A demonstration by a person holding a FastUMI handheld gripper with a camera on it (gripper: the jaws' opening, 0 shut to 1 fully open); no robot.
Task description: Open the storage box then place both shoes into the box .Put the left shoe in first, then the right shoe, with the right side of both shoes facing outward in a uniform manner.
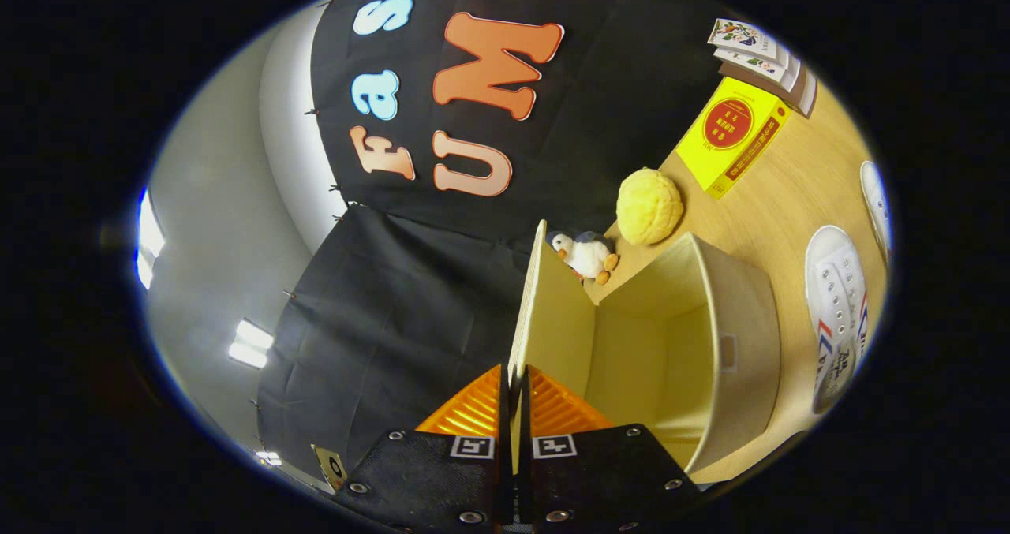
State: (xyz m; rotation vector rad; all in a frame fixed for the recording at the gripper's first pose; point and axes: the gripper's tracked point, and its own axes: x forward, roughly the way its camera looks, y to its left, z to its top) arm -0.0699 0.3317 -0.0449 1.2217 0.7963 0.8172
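My gripper (514,384) is shut on the edge of the storage box lid (548,313), a thin cream panel swung up and standing between my fingers. The cream storage box (738,337) lies open just ahead, its inside bare. Beyond the box on the wooden table lies a white shoe (838,313) with red and blue stripes, sole side away from the box. A second white shoe (877,199) lies farther off, partly cut from sight.
A yellow round plush (649,206) and a small penguin toy (585,255) sit just behind the box. A yellow book (732,136) and a stack of booklets (756,53) lie farther along the table (781,203). Black cloth walls the booth.
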